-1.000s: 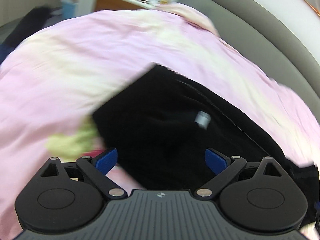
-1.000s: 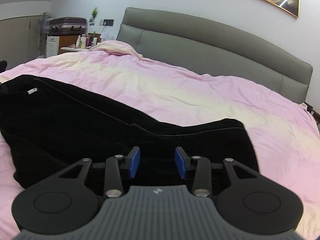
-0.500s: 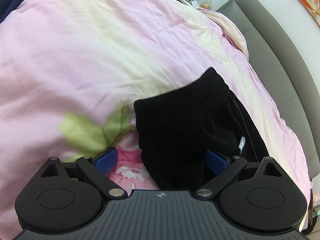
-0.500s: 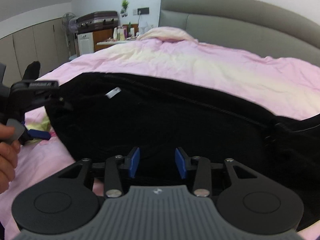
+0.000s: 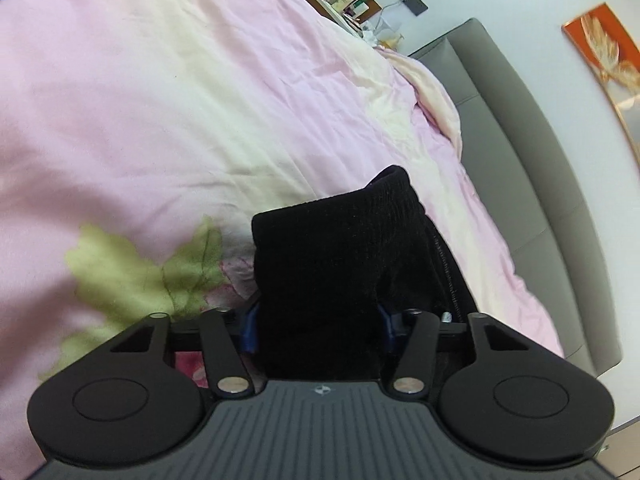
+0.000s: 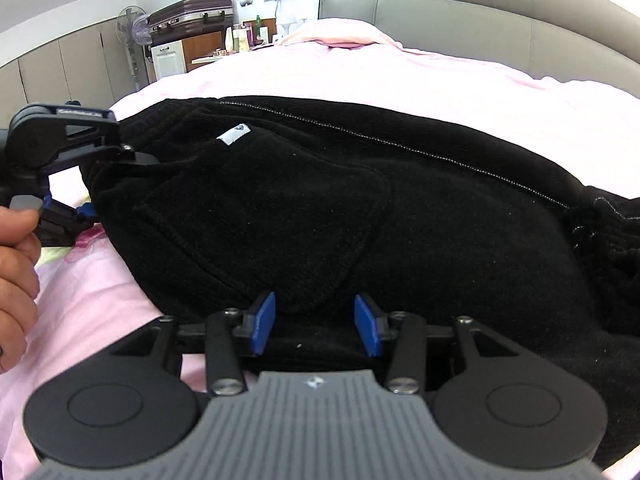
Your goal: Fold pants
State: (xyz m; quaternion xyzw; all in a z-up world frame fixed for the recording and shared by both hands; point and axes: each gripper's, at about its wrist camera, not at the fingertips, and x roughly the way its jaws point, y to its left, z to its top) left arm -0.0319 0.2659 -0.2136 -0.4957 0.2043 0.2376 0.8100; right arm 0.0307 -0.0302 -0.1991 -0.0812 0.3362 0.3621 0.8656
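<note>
Pants (image 6: 320,208) lie flat on the pink duvet (image 5: 200,100), their long axis running crosswise in my right view, waistband at the left. My left gripper (image 5: 318,328) sits at that waistband end with its jaws closing, the ribbed band bunched between the blue pads. My right gripper (image 6: 316,330) hovers over the near edge by the seat pocket, jaws easing apart with dark cloth between them but no pinch I can see. I judge the left nearer the waistband corner.
</note>
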